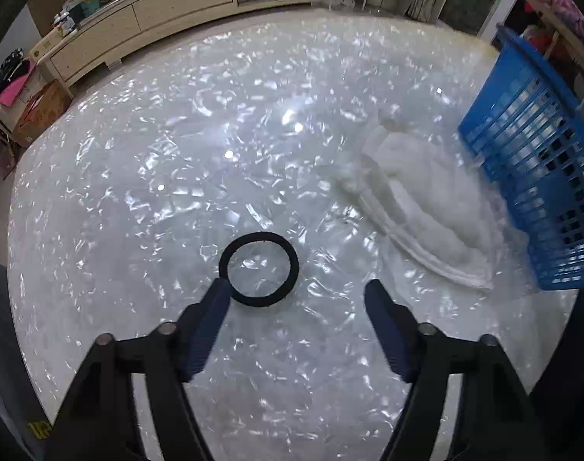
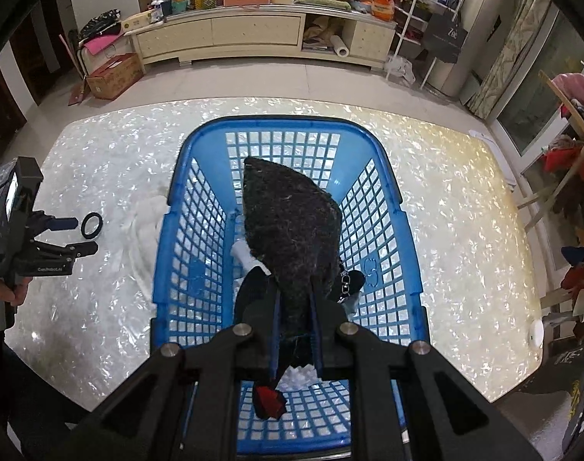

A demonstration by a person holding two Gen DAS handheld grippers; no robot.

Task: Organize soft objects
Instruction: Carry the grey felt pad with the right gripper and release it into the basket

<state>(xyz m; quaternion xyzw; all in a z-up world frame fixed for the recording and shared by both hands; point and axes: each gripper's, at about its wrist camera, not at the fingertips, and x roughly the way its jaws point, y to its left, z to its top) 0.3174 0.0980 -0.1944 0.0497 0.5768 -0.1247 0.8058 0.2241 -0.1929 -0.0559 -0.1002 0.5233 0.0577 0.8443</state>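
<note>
Overhead lamps glare on the shiny table point(image 1: 138, 192); the basket point(image 1: 541, 176) looks motion-blurred, and edges curve into dark corners.

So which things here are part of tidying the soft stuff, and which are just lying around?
Job:
- black elastic hair ring
- white fluffy cloth
- dark felt piece, in right gripper
- blue plastic basket

Lying about:
- cardboard box
- white paper roll

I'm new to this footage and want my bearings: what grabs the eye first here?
The blue plastic lattice basket in the middle of the shimmering white table, with the right gripper holding a dark fuzzy cloth piece over it. Left of the basket, a black elastic hair ring lies flat before the open left gripper, beside a crumpled white towel.
</note>
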